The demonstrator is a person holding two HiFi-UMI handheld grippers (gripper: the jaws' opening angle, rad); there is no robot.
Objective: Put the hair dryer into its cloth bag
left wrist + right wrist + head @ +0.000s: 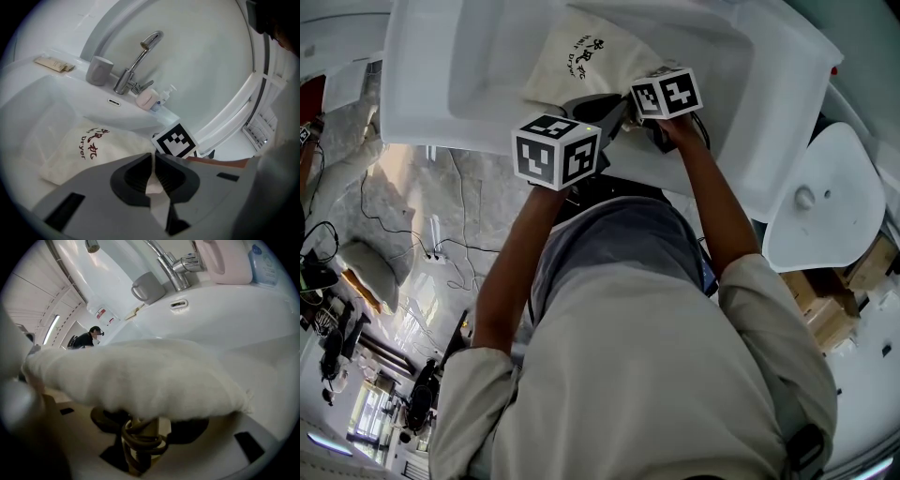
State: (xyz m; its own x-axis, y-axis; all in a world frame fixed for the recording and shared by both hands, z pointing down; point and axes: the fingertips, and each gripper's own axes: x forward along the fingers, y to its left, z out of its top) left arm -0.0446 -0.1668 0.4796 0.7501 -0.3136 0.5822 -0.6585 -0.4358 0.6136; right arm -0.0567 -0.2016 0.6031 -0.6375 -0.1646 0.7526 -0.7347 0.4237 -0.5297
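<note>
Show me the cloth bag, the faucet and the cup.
cloth bag (pixel 70 159), left gripper view, plain cloth beside its print
faucet (pixel 137 60), left gripper view, curved spout
cup (pixel 99 70), left gripper view, side wall

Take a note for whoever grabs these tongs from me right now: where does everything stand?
Left tongs: shut on the bag's cloth edge.
Right tongs: shut on the brown cord at the bag's mouth.
Bag lies in the sink.
Hair dryer not visible; likely already inside, check.
Left: probably draw the cord tight.
</note>
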